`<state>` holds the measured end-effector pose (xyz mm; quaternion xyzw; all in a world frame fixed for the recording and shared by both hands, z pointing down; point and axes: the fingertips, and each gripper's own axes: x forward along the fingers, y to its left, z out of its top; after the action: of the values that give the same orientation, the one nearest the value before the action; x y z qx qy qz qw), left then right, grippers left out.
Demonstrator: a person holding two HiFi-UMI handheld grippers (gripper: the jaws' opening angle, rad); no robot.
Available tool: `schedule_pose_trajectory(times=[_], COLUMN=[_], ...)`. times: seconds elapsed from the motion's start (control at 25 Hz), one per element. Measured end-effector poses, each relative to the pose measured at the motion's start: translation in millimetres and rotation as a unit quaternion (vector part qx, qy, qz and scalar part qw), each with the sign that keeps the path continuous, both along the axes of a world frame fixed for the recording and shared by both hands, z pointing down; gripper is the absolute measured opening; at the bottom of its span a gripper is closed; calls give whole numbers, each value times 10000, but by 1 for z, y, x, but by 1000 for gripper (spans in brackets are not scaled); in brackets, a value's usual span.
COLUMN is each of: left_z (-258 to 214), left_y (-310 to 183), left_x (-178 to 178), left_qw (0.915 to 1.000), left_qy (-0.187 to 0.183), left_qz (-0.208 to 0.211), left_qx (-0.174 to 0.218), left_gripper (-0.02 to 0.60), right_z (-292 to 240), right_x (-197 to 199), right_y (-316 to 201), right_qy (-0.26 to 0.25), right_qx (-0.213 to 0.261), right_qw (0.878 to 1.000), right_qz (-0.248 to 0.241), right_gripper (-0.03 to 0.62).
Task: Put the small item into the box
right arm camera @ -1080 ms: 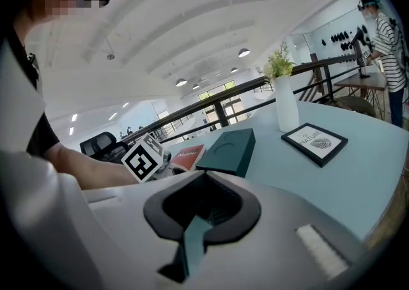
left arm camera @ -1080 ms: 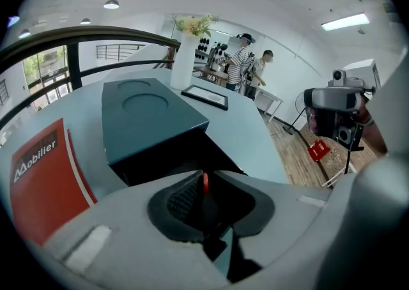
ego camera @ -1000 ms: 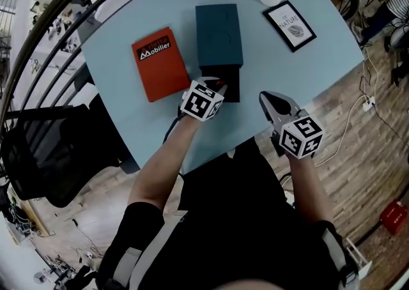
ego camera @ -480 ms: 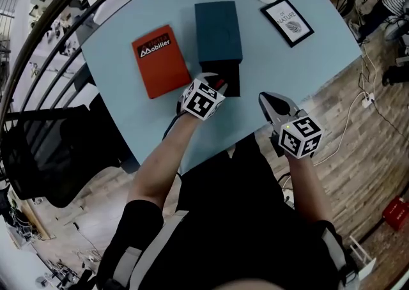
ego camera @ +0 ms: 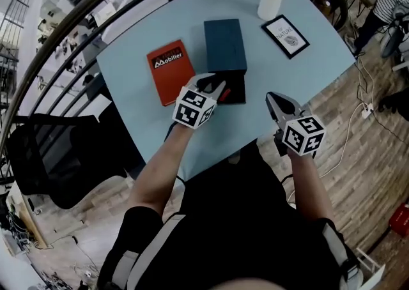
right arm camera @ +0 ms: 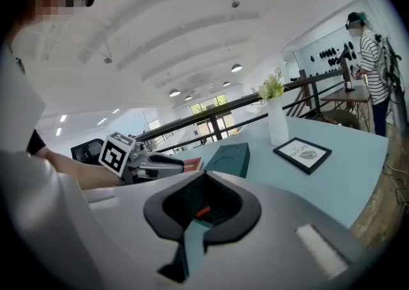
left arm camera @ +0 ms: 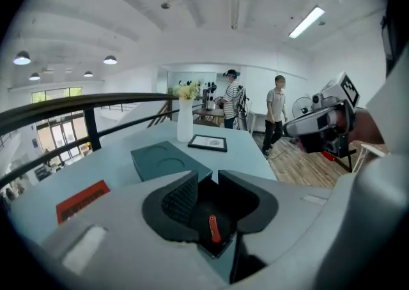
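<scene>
A small red item (left arm camera: 212, 228) lies flat inside the open black box (ego camera: 238, 92), which sits against the near end of a teal lid (ego camera: 225, 45). My left gripper (ego camera: 216, 85) hovers just above the box's left side. Its jaws (left arm camera: 208, 177) stand apart and are closing, with nothing pressed between them; the red item (ego camera: 225, 94) shows through the gap below. My right gripper (ego camera: 273, 100) is shut and empty over the table's near edge, to the right of the box. In the right gripper view (right arm camera: 204, 177) the red item (right arm camera: 203, 211) shows ahead.
An orange-red book (ego camera: 170, 70) lies left of the teal lid. A framed picture (ego camera: 285, 36) and a white vase with flowers (ego camera: 271, 1) stand at the far right of the light-blue table (ego camera: 128, 71). A black chair (ego camera: 57, 161) is at the left, a railing behind.
My left gripper has drawn back a little from the black box toward the person, and the red item stays in the box. The right gripper has hardly moved.
</scene>
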<state>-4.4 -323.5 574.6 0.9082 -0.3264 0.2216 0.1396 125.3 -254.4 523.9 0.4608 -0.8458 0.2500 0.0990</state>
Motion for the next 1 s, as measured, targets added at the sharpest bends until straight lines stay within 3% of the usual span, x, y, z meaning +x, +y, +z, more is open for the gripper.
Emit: schedule_pose_trajectory(times=[0.36, 0.52, 0.8, 1.0], left_z=[-65, -84, -118, -162], left_y=[24, 27, 36, 32], left_x=[-23, -38, -39, -29], left_qw=[9975, 9974, 9939, 9830], left_qy=[617, 550, 515, 677], left_qz=[165, 80, -371, -882], left_qx=[287, 468, 899, 1459], left_gripper=[84, 86, 103, 91], right_z=[-64, -77, -106, -121], right_x=[-13, -16, 1, 20], right_y=[6, 11, 12, 18], right_qy=[367, 390, 159, 256], right_qx=[841, 969, 1144, 1365], right_qw=[9957, 9945, 9932, 9897], right_qz=[136, 67, -128, -336], right_gripper=[2, 5, 5, 3])
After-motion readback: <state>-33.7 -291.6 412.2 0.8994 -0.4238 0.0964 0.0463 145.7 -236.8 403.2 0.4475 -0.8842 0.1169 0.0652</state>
